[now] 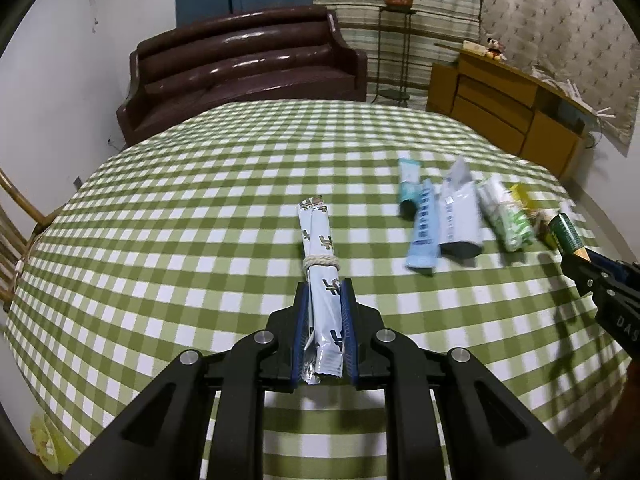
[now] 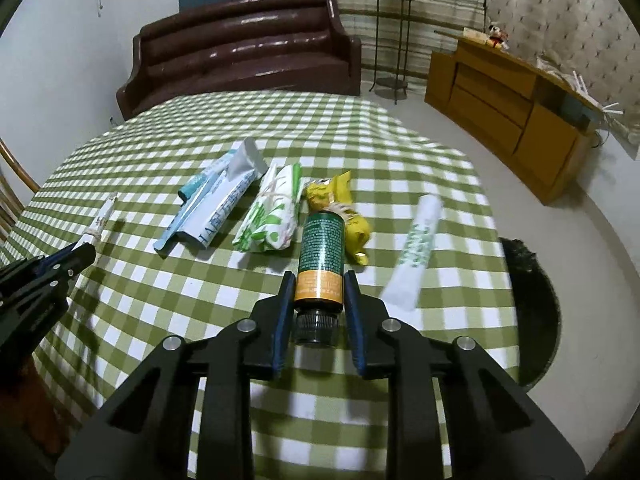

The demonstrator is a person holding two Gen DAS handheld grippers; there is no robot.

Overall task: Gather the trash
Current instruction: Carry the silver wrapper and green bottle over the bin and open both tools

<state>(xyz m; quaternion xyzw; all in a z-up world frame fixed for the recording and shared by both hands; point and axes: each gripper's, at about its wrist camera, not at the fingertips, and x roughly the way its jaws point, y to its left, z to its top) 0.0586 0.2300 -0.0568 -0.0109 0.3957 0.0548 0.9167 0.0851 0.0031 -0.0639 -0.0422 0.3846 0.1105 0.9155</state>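
The left hand-held gripper [image 1: 324,312] was clamped on a pale blue packet [image 1: 322,264] tied with string, held above the checked bench [image 1: 200,200]. The right hand-held gripper [image 2: 319,300] gripped a green bottle [image 2: 321,256], cap toward the camera. Five more wrappers [image 2: 224,204] lay on the bench beyond, one white tube [image 2: 416,248] lying apart to the right
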